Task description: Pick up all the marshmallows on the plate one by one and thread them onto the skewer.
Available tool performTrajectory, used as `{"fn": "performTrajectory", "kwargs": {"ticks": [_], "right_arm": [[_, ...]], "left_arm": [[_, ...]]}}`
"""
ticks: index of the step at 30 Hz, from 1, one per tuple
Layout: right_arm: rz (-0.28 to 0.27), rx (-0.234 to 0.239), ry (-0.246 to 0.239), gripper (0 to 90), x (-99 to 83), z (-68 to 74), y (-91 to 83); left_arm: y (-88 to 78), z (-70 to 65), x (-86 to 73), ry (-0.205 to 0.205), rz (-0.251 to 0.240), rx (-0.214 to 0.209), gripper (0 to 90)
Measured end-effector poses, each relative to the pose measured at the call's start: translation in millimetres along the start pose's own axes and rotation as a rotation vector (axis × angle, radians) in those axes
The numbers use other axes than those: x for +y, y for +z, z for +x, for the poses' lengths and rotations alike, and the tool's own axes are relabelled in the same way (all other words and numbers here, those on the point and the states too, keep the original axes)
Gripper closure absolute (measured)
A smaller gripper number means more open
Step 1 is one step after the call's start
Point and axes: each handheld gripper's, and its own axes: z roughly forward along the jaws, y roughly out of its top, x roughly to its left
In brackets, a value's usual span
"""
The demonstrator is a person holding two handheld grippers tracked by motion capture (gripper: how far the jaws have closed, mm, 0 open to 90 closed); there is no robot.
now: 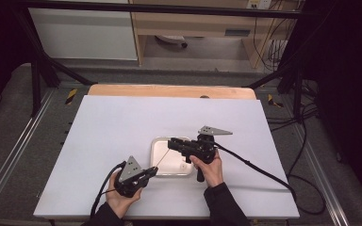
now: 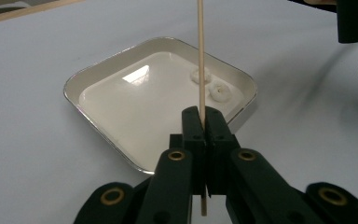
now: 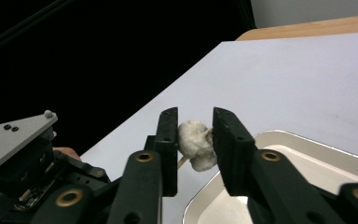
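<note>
My left gripper is shut on the lower end of a thin wooden skewer. The stick slants up over a shallow white tray. My right gripper hovers over the tray's left part, jaws pointing left, shut on a soft white lump at the skewer's far end. Two more white lumps lie in the tray's far corner. In the right gripper view, the left gripper's grey plate sits at lower left.
The tray rests near the front middle of a white table top with a wooden strip along its far edge. Black cables trail off the right side. Dark frame posts stand at the back corners.
</note>
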Motion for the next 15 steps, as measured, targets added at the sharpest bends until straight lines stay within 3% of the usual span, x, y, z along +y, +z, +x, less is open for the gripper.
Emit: {"fn": "performTrajectory", "kwargs": {"ticks": [6,15], "right_arm": [[0.002,0.028,0.01,78.8,-2.9,2.6,0.7],[0.007,0.031,0.013,80.0,-9.2,5.1,3.1]], "left_arm": [[0.9,-0.3,-0.1,0.002,0.006,-0.002,88.7],[2.2,-0.7,-0.5,0.0,0.022,-0.001,88.8]]}}
